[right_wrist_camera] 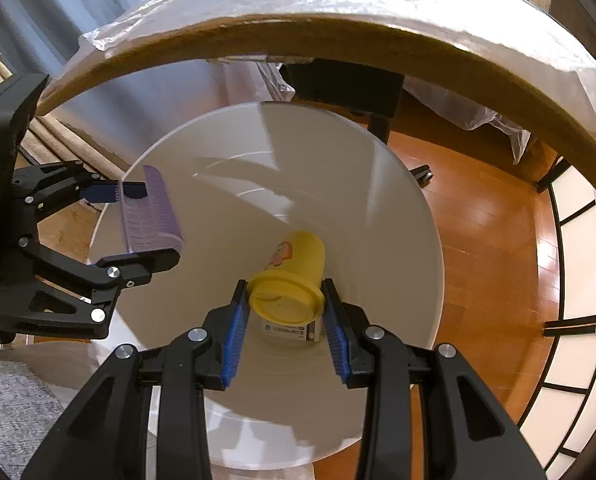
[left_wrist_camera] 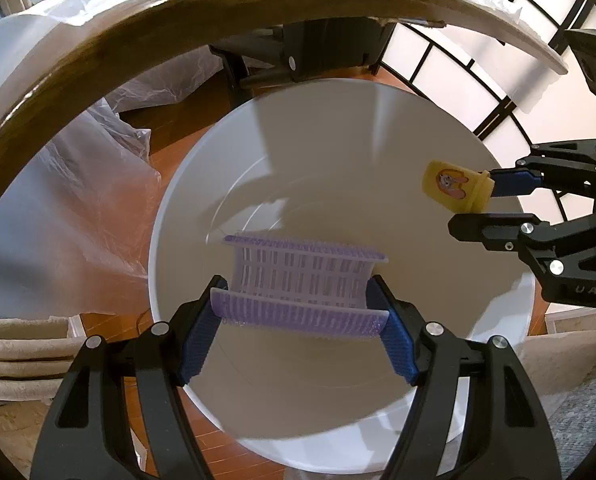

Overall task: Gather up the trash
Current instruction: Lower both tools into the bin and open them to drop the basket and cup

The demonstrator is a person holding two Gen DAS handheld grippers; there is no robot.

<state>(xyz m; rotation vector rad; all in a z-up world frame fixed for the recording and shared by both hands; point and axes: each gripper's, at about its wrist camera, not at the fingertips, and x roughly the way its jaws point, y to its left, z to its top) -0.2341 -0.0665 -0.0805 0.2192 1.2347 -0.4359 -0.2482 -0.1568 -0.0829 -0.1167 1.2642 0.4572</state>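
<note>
Purple basket (left_wrist_camera: pixel 304 276) held over white bin (left_wrist_camera: pixel 398 128), long axis lying crosswise betw. the left gripper (left_wrist_camera: pixel 298 322) fingers (left_wrist_camera: pixel 195 340), open side facing away and a bit up, rim touching both blue pads. Fingers set wide, clamped on basket ends. Yellow cup (right_wrist_camera: pixel 287 280) in right gripper (right_wrist_camera: pixel 283 334), long axis along the fingers (right_wrist_camera: pixel 233 340), lid toward camera, bottom pointing down into bin. Fingers narrow, pressing lid rim from both sides. Both above bin opening, below counter (right_wrist_camera: pixel 338 36) edge, well apart from each other.
</note>
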